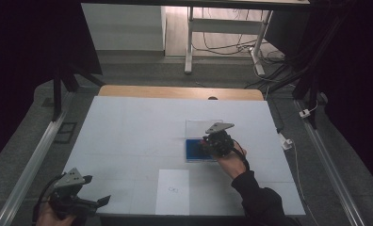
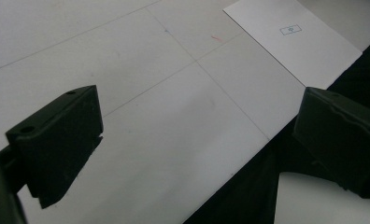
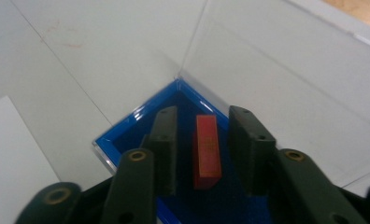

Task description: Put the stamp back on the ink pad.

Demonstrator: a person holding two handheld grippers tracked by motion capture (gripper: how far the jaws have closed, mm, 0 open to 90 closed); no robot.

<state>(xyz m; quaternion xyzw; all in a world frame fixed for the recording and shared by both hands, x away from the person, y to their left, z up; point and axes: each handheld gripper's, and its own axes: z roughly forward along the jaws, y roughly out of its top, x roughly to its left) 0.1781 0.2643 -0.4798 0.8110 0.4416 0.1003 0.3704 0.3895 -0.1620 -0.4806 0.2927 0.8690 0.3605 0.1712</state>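
At the table's near left corner, a hand holds the left gripper (image 1: 83,201) just above the white tabletop (image 1: 128,136), its jaws spread wide with nothing between them. A white sheet of paper (image 1: 173,191) with a small printed mark lies at the near edge, between the two grippers. Farther in, right of centre, the right gripper (image 1: 208,143) reaches into a shallow blue tray (image 3: 127,133) with a clear lid standing open behind it. Its jaws are partly open on either side of a red rectangular block (image 3: 207,151) lying in the tray, not touching it.
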